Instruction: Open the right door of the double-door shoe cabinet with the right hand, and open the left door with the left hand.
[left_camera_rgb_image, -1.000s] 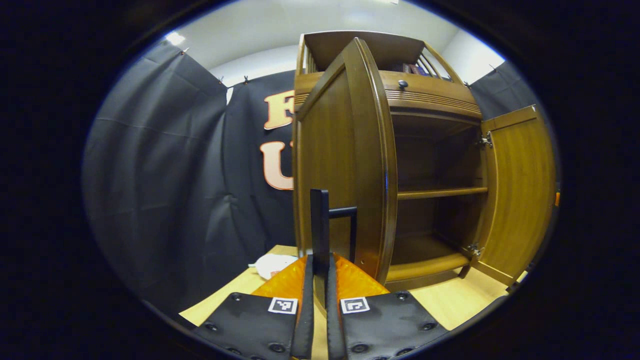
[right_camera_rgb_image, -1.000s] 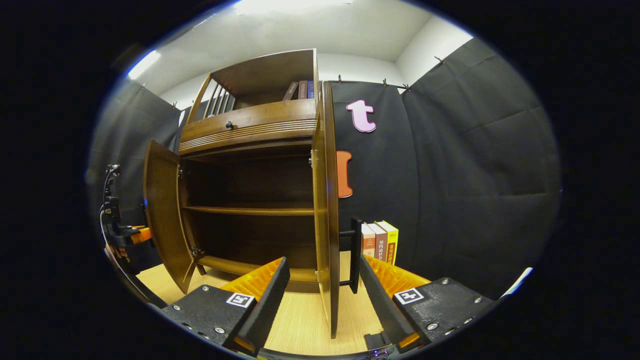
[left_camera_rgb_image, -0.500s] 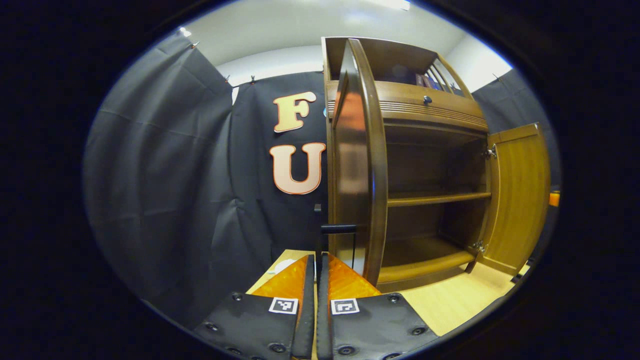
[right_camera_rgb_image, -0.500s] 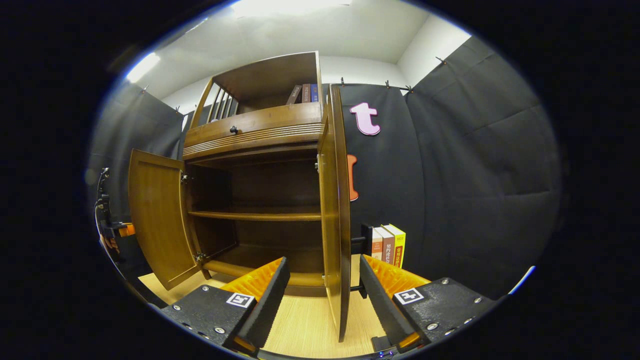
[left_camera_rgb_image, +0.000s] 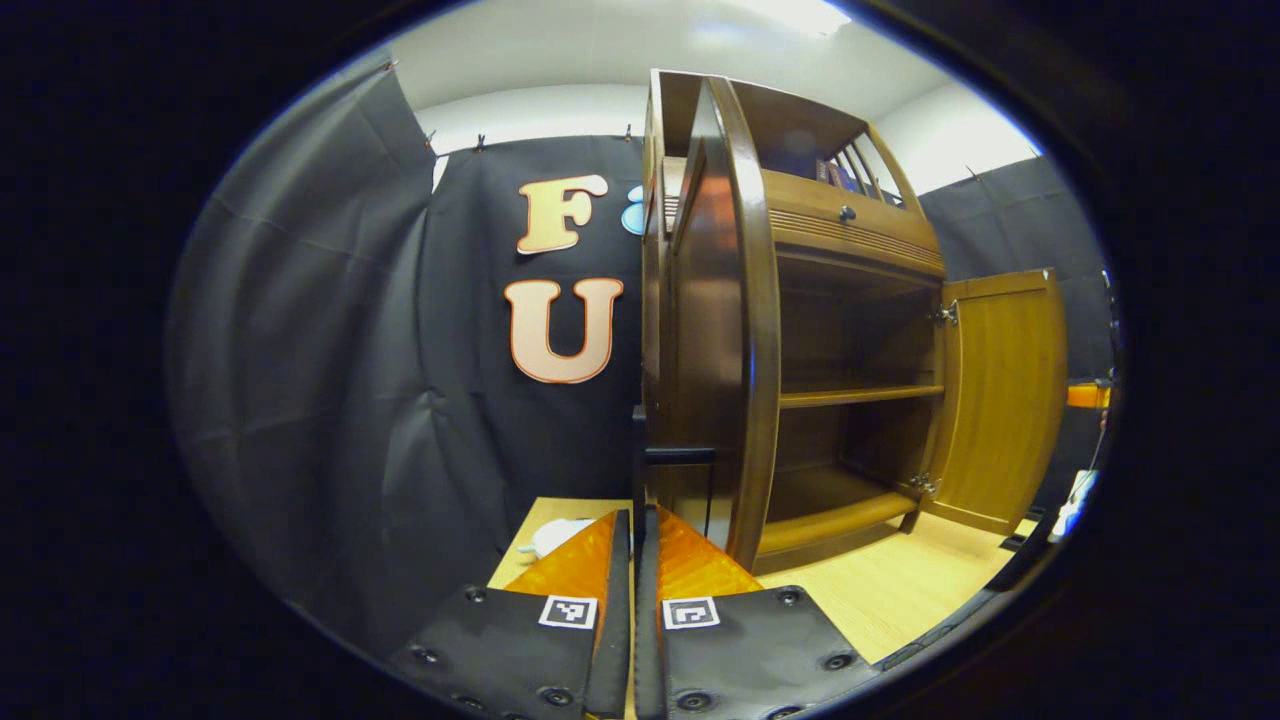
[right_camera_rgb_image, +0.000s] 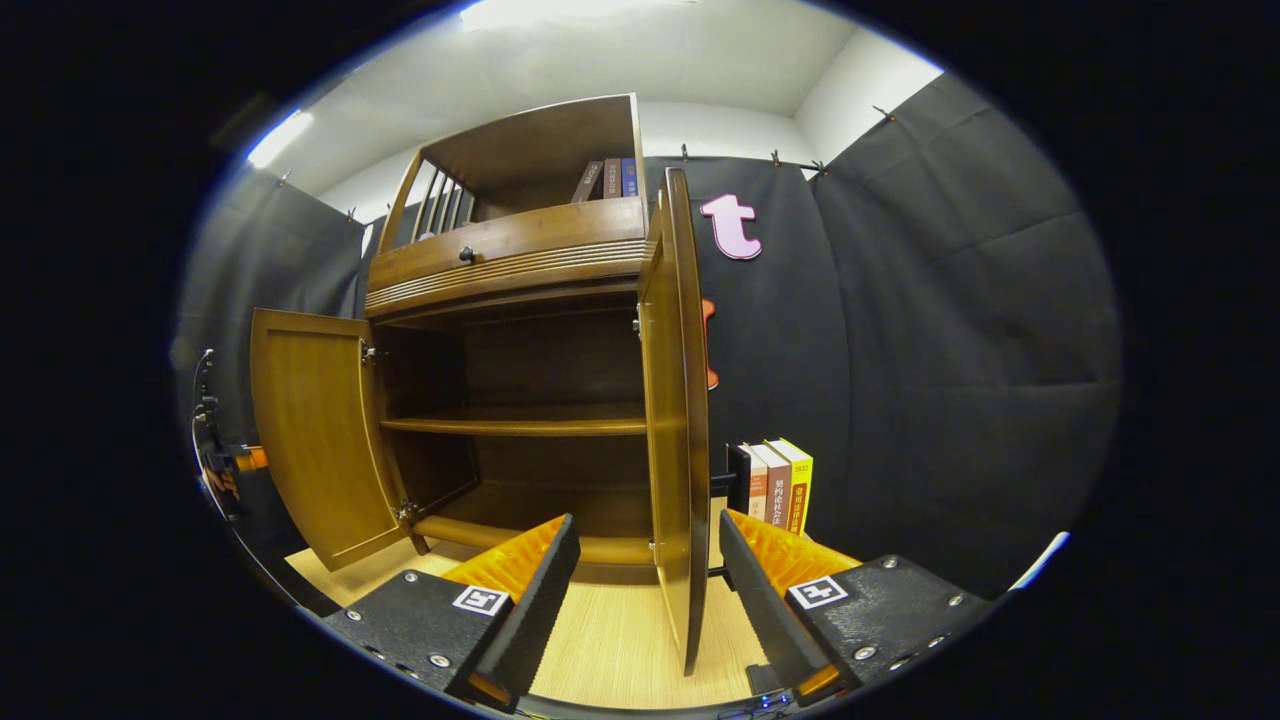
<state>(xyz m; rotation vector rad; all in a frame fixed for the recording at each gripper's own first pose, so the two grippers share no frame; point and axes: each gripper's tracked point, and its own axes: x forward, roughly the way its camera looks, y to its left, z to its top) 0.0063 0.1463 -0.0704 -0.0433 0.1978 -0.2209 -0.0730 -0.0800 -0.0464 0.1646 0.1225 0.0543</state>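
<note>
The brown wooden shoe cabinet (left_camera_rgb_image: 850, 250) stands with both doors swung out. In the left gripper view the left door (left_camera_rgb_image: 710, 350) is edge-on just ahead, and my left gripper (left_camera_rgb_image: 634, 515) is shut on its dark bar handle (left_camera_rgb_image: 640, 450). The right door (left_camera_rgb_image: 1000, 390) hangs open farther off. In the right gripper view the right door (right_camera_rgb_image: 675, 400) stands edge-on between the spread fingers of my right gripper (right_camera_rgb_image: 645, 530), which is open and touches nothing. Its dark handle (right_camera_rgb_image: 738, 480) shows just behind the door edge. The left door (right_camera_rgb_image: 315, 430) is open wide, with the left gripper (right_camera_rgb_image: 228, 460) beside it.
The cabinet's inner shelf (right_camera_rgb_image: 510, 425) is bare. Several books (right_camera_rgb_image: 780, 485) stand on the wooden floor (right_camera_rgb_image: 610, 640) by the cloth wall right of the cabinet. More books (right_camera_rgb_image: 605, 178) sit on the top shelf. A white object (left_camera_rgb_image: 555, 535) lies on the floor left of the cabinet.
The left door has swung farther open with my left gripper still shut on its handle. The right door's handle now sits farther from my open right gripper's fingers.
</note>
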